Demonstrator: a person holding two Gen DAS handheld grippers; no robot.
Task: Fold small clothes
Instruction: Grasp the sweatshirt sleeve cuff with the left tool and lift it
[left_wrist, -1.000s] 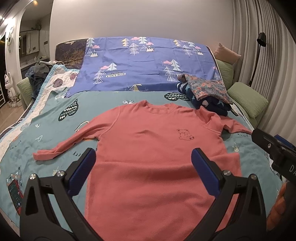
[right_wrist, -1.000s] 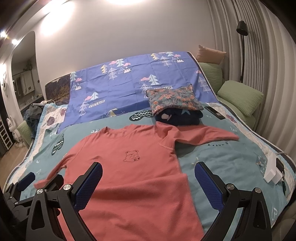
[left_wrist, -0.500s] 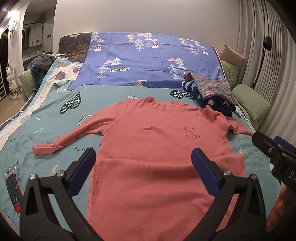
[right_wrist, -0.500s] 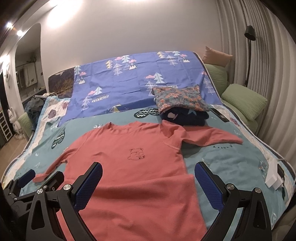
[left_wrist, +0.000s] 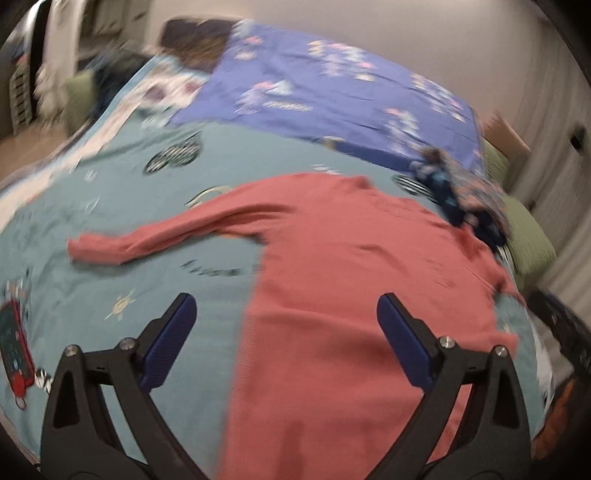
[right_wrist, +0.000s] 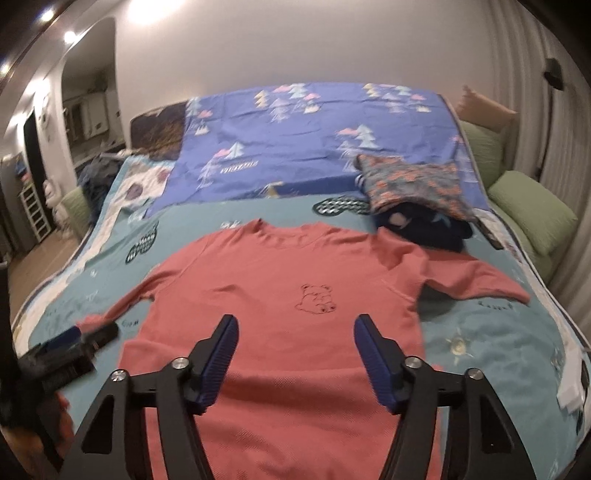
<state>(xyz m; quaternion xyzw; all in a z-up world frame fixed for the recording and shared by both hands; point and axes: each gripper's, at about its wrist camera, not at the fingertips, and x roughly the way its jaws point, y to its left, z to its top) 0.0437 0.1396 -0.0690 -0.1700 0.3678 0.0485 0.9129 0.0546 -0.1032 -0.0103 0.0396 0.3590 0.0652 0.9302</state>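
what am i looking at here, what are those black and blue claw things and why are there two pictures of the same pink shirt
The claws are hand-held grippers, one in each of a person's hands; there is no robot arm. Each carries a wide-angle camera looking out along its two fingers, so you get two views of one scene. In the left-hand view, which is blurred, the left gripper has its jaws wide and closing slightly. In the right-hand view, the right gripper has jaws closing too. Neither has anything pinched between its pads. Below lies a pink long-sleeved shirt with a small bear drawing, spread flat on a teal bedspread. Behind its right shoulder sits a stack of folded clothes. The left gripper also shows at the right view's left edge.
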